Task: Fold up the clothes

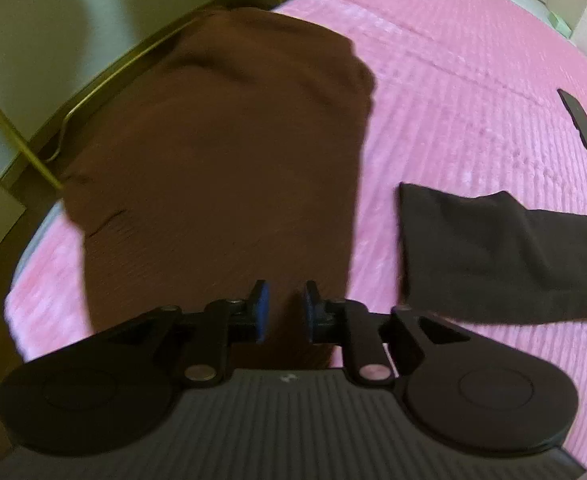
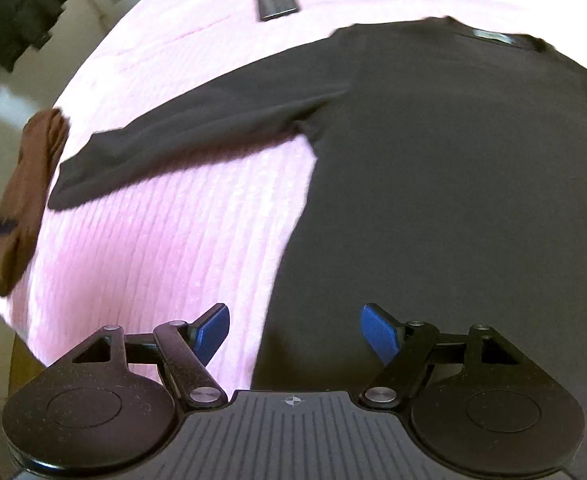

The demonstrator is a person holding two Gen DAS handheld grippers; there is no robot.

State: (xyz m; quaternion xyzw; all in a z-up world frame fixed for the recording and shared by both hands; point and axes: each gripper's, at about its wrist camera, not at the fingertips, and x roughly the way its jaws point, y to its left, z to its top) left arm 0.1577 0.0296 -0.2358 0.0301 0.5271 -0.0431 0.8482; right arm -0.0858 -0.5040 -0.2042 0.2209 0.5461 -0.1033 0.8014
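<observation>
Now I am working over a ribbed pink plush bedspread (image 1: 473, 80) with two garments on it, and I am holding my left gripper (image 1: 285, 308) low over the folded brown knit garment (image 1: 221, 152), its blue pads nearly together with brown cloth showing in the narrow gap, though I cannot tell whether they are pinching it; that garment is lying at the bed's edge, apparently put aside as finished. My right gripper (image 2: 295, 334) is hanging released, jaws wide and empty, above the hem of the black long-sleeved top (image 2: 453, 180), which is lying spread flat with one sleeve stretched toward the brown piece, likely laid out for folding next. Beyond them one dark flat rectangular device (image 2: 276, 1) is resting on the cover, well apart from both garments
</observation>
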